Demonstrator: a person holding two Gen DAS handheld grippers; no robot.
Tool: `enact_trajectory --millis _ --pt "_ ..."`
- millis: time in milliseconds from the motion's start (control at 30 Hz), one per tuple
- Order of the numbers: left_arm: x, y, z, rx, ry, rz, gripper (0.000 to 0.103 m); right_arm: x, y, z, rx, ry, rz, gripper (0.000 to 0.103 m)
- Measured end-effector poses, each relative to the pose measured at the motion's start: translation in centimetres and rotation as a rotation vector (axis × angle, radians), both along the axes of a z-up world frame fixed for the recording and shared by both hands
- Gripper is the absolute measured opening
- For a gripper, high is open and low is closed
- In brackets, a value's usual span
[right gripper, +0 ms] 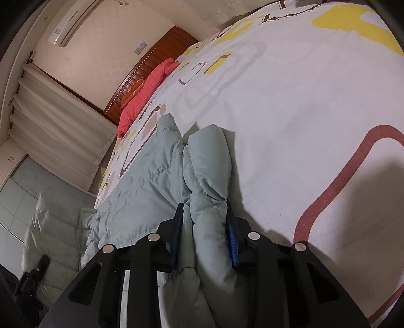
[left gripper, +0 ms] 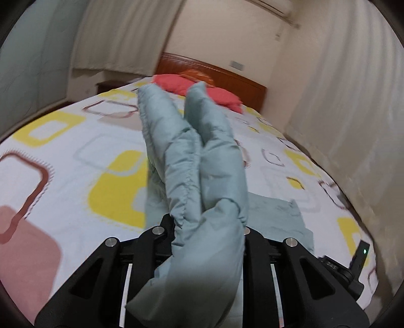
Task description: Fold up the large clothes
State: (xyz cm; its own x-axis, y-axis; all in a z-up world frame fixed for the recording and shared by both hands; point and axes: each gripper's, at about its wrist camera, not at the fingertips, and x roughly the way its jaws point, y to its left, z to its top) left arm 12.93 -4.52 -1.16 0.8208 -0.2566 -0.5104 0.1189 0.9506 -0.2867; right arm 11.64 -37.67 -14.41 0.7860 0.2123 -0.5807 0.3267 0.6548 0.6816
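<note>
on the left wrist view, a pale green padded jacket is clamped between the fingers of the left gripper; puffy folds rise ahead of the jaws, lifted off the bed sheet, with more of the fabric seen lying flat on the sheet behind and to the right. motion blur is present across this view. a red pillow is seen against the wooden headboard at the far end, curtains along the right.

on the right wrist view, the right gripper is clenched on a quilted fold of the same jacket, blue pads pressed into both sides. the rest of the garment is spread to the left, lying on the sheet and draped over the bed edge. an air conditioner is mounted on the wall top left.
</note>
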Motion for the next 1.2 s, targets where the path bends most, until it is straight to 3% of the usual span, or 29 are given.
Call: enact_trajectory --millis 200,433,900,1200 --pt "0.6 -5.9 -0.6 0.038 0.017 -0.079 0.02 -0.4 -0.1 -0.3 0.008 -0.01 0.001 0.029" --pt "1.6 -12.2 -3.3 0.069 0.078 -0.184 0.02 -0.8 -0.6 -0.7 0.026 -0.023 0.005 0.027" --pt "2.4 -16.8 -8.1 0.122 0.126 -0.278 0.02 -1.2 -1.0 -1.2 0.028 -0.042 0.012 0.027" --pt "3.2 -17.7 -9.2 0.123 0.159 -0.318 0.02 -1.3 -0.8 -1.1 0.018 -0.041 0.01 0.025"
